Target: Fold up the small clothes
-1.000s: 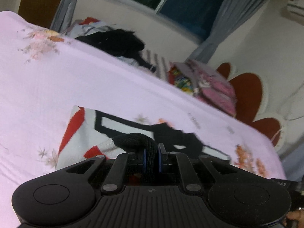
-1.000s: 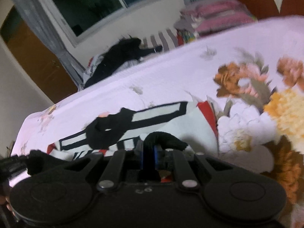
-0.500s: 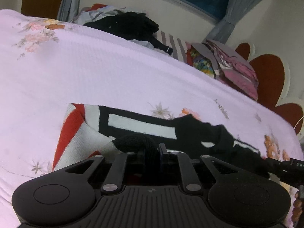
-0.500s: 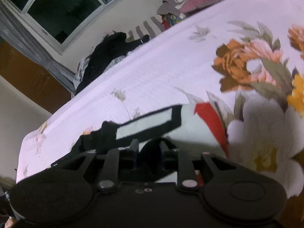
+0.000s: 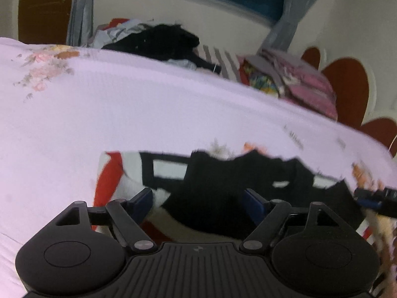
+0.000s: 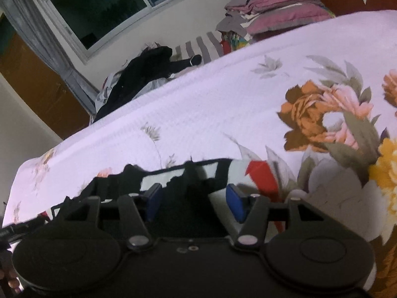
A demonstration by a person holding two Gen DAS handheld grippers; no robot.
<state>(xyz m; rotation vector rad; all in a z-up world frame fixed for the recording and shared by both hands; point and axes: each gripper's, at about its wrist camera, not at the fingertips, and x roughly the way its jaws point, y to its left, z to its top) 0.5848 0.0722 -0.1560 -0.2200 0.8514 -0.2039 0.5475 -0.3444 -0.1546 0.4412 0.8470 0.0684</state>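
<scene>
A small knitted garment point(image 5: 129, 181) in white, red and black lies on the pink floral bedspread point(image 5: 148, 114). A black part of it point(image 5: 211, 198) is folded over the white body. My left gripper point(image 5: 198, 198) hovers just over that black fold, its jaws opening, and the cloth lies loose between the blue pads point(image 5: 144, 198). Over the garment's point(image 6: 258, 171) other end, my right gripper point(image 6: 193, 197) is also opening. Black cloth point(image 6: 188, 193) sits between its pads point(image 6: 234, 198) without being pinched. The right gripper's tip point(image 5: 374, 196) shows at the left view's right edge.
A heap of dark clothes point(image 5: 161, 39) lies at the bed's far edge. A stack of folded pink bedding point(image 6: 278, 7) stands by the red headboard point(image 5: 347, 87). Behind are a window point(image 6: 99, 7), grey curtains and a brown door point(image 5: 42, 7).
Both grippers were shut on black edges of the garment and have now opened. They came down toward the bed, and the black cloth now lies folded on the garment.
</scene>
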